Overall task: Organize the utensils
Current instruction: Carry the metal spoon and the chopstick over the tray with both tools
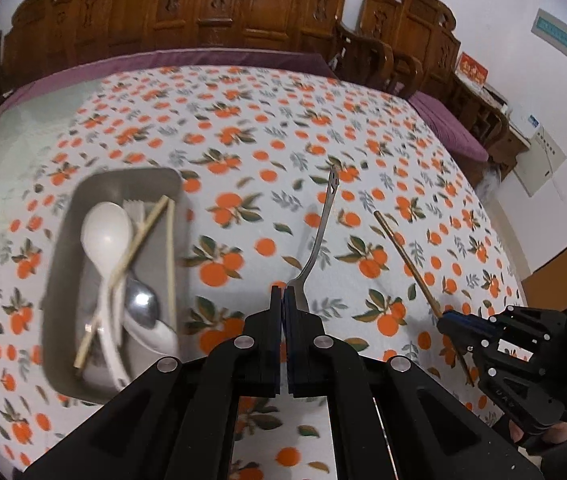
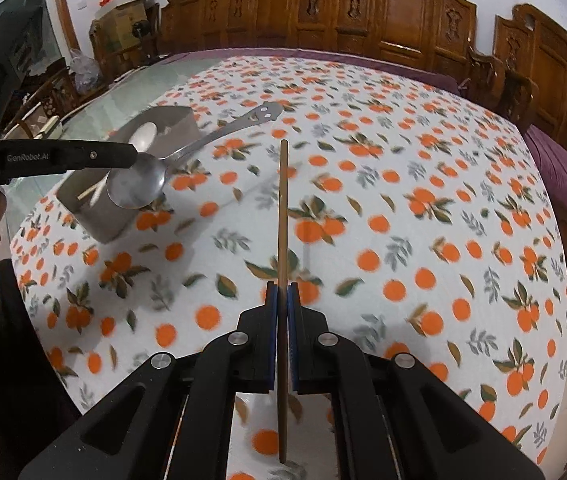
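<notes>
Between the closed pads of the left gripper [image 1: 283, 292] one metal spoon [image 2: 139, 184] is clamped by its bowl, handle pointing away. One brown chopstick [image 2: 282, 240] is pinched in the right gripper [image 2: 282, 292]. Left of the left gripper, a grey tray [image 1: 63, 240] is seen – two white spoons, one metal spoon and two pale chopsticks inside, counted through blur.

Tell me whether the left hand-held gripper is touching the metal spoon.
Touching. In the right wrist view the left hand-held gripper grips the metal spoon at its bowel end; the left wrist view shows the spoon's bowl edge pinched between the shut jaws, handle pointing away.
</notes>
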